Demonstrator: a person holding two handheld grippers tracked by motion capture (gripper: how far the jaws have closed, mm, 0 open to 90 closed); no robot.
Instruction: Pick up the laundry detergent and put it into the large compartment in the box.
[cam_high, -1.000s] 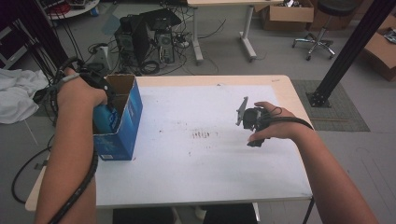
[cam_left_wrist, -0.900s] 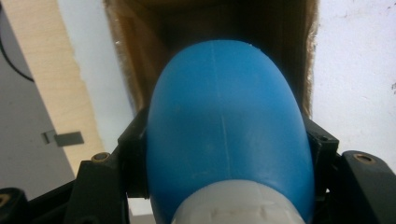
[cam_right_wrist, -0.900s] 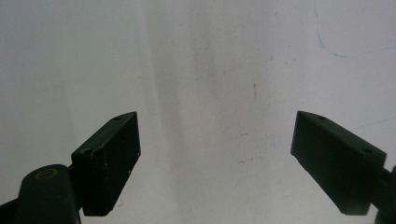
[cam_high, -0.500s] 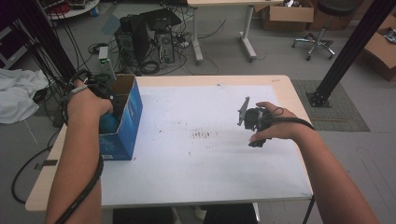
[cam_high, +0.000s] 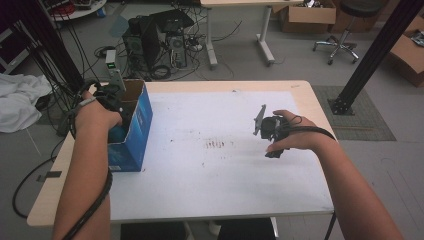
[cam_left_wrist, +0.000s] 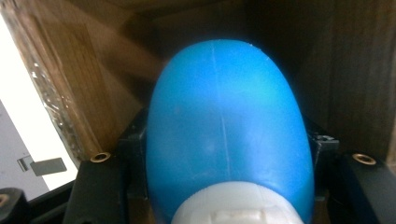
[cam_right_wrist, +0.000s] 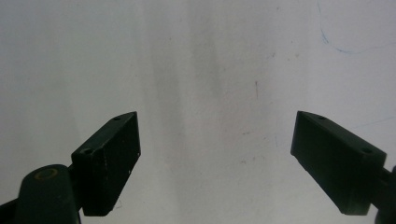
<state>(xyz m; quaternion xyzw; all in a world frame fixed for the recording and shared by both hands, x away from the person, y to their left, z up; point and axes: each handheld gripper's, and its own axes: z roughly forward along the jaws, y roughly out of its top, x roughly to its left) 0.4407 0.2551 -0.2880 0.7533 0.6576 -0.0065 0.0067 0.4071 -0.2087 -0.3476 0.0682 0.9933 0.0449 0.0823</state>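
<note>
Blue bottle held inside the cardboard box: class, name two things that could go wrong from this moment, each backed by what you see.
1. The left gripper clamps the blue bottle on its smooth, rounded body, so it might slip or twist when released or moved.
2. The box stands near the table edge; a nudge from the hand inside could shift or tip it.

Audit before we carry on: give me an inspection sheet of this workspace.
Surface: white table top, scuffed with dark marks near the middle.
Job's things: blue bottle with white cap, inside the blue cardboard box at the table's left edge.
Clutter: nothing seen.
Grippers: left tongs shut on the bottle inside the box; right tongs open, empty, over the table.
Cables: black cable trails along the left forearm.
Surroundings: computer tower, office chair, cardboard boxes.
</note>
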